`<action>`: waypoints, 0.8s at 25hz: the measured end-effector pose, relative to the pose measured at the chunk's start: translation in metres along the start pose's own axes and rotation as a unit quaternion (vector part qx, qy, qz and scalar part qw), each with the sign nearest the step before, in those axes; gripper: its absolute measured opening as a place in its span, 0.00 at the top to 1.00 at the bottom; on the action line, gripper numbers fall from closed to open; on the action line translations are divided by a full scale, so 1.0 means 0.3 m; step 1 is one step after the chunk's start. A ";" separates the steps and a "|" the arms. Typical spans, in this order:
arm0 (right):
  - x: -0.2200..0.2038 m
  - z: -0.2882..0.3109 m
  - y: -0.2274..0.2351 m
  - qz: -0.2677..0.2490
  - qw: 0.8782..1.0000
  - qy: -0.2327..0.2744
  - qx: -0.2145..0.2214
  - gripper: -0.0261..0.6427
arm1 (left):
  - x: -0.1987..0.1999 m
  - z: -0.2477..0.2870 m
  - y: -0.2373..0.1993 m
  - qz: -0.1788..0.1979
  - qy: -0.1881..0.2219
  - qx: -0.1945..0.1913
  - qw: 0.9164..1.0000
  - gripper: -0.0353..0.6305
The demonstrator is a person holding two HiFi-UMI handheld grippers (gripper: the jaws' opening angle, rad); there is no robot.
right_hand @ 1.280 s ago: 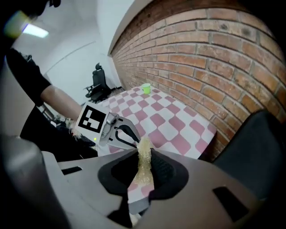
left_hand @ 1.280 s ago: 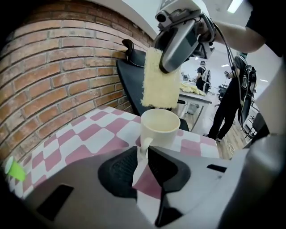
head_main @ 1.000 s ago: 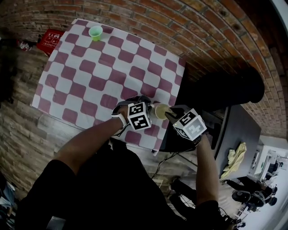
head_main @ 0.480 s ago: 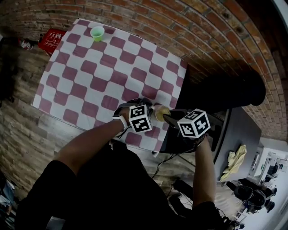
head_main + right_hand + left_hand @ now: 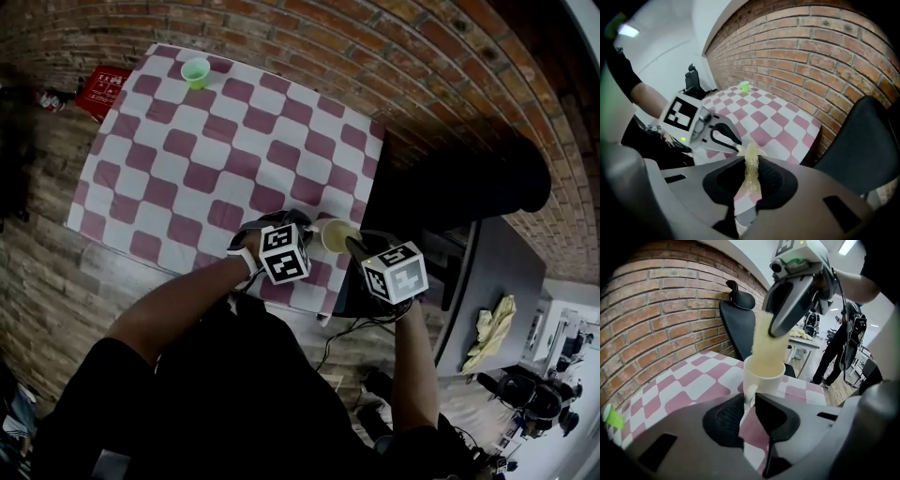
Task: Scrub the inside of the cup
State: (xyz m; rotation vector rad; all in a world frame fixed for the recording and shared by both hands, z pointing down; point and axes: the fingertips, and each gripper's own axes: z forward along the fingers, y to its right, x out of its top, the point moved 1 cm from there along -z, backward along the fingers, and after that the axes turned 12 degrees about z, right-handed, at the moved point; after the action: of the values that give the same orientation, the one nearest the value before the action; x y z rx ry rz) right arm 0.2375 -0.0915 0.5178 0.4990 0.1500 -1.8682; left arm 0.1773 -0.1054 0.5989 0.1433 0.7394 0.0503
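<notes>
— Left gripper [image 5: 749, 401] first: what has it got?
— Its jaws are drawn in to a narrow slit on the handle of the white cup [image 5: 763, 377], pinching it from both sides.
— And where does the cup sit?
— At the table's near right corner, just inside the right edge of the checked tablecloth [image 5: 206, 159], mouth up and roughly upright. (Whether its base rests on the cloth or hangs just above it, I cannot tell.)
— The right gripper [image 5: 751, 173]?
— Clamped on a pale yellow sponge [image 5: 769, 341]. The sponge sticks out past the jaws, and its lower end is down inside the cup's mouth. The gripper itself comes in from above, tilted.
— So the two grippers are close together?
— Just beside each other in the head view, with their marker cubes side by side and the cup between the tips.
— Anything else on the cloth?
— A small green cup [image 5: 196, 71] near the far left corner, well apart from the white one.
— And round the table?
— A brick wall [image 5: 309, 37] lies beyond the far edge, a black office chair [image 5: 459, 187] stands just past the right edge, and a red item [image 5: 103, 86] lies off the far left corner. The left gripper view also shows a person [image 5: 843, 343] standing in the room behind the chair.
</notes>
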 end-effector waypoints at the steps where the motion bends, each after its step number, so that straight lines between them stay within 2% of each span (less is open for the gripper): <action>1: -0.014 0.032 0.005 -0.013 1.000 -0.008 -0.023 0.85 | -0.001 -0.007 0.019 -0.002 0.001 -0.004 1.000 0.82; 3: -0.034 0.090 0.009 -0.064 0.995 -0.025 -0.075 0.85 | -0.004 -0.018 0.060 -0.007 0.002 -0.012 1.000 0.82; 5: -0.051 0.140 -0.003 -0.133 0.984 -0.040 -0.114 0.85 | -0.003 -0.022 0.103 -0.011 0.004 -0.019 1.000 0.82; 7: -0.079 0.182 -0.026 -0.162 0.978 -0.056 -0.117 0.85 | 0.003 -0.018 0.136 -0.014 0.006 -0.023 1.000 0.82; 9: -0.101 0.201 -0.050 -0.119 0.988 -0.056 -0.080 0.85 | 0.007 -0.014 0.149 -0.021 0.007 -0.026 0.999 0.82; 11: -0.094 0.184 -0.057 -0.031 0.998 -0.036 -0.032 0.85 | 0.008 -0.014 0.148 -0.028 0.010 -0.028 0.999 0.82; 14: -0.066 0.119 -0.036 0.067 0.998 0.002 0.017 0.85 | 0.006 -0.018 0.146 -0.031 0.012 -0.029 0.999 0.82; 17: -0.027 0.021 -0.035 0.105 0.993 0.039 0.047 0.85 | 0.008 -0.019 0.147 -0.039 0.015 -0.029 0.999 0.82; 20: 0.021 -0.073 -0.022 0.095 0.992 0.069 0.038 0.85 | 0.008 -0.018 0.144 -0.043 0.017 -0.028 0.999 0.82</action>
State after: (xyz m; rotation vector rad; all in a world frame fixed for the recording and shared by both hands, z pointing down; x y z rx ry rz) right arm 0.2354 -0.0870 0.4945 0.6736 0.1193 -1.6586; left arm 0.1756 -0.0617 0.5996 0.0577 0.7763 -0.0080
